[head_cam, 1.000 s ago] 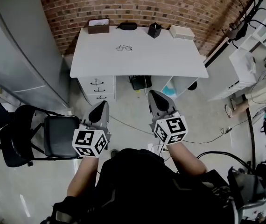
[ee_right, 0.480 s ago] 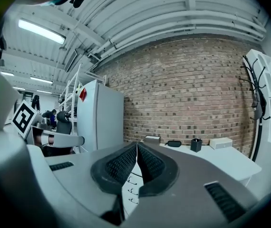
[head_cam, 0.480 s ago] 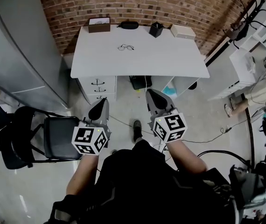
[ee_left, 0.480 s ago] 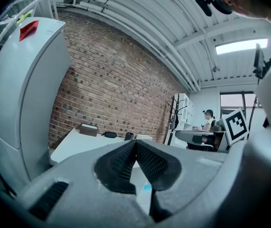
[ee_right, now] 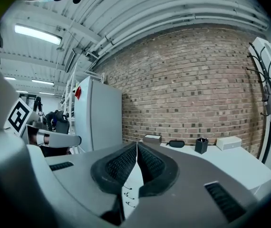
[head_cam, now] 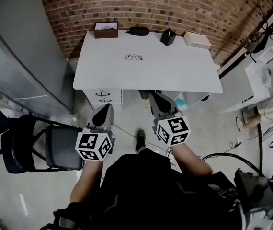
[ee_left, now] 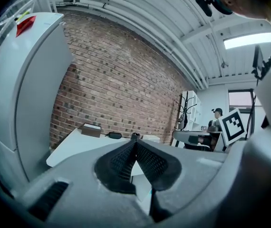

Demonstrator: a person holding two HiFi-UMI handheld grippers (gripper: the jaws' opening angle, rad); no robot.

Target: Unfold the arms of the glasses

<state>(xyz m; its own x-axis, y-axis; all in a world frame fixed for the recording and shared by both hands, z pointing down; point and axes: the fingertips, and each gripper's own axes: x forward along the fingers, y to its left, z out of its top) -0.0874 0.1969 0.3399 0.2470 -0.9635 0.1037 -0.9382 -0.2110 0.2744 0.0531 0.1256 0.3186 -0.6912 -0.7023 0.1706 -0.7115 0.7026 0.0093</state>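
Note:
A pair of thin-framed glasses (head_cam: 133, 57) lies on the white desk (head_cam: 146, 78), toward its back left. Both grippers hover over the floor in front of the desk, well short of the glasses. My left gripper (head_cam: 105, 109) is shut with nothing in it, and its ribbed pads meet in the left gripper view (ee_left: 135, 145). Level with it on the right, my right gripper (head_cam: 154, 99) is also shut and empty, its pads closed together in the right gripper view (ee_right: 136, 147). Neither gripper view shows the glasses.
Along the desk's back edge stand a brown box (head_cam: 106, 29), a black glasses case (head_cam: 139, 31), a black pen holder (head_cam: 167, 37) and a white box (head_cam: 197, 40). A tall grey cabinet (head_cam: 21, 56) and a black chair (head_cam: 55, 145) are on the left. Drawers (head_cam: 103, 97) sit under the desk.
The person has stepped toward the desk, which now lies closer in the head view. Both shut grippers have come forward with the body.

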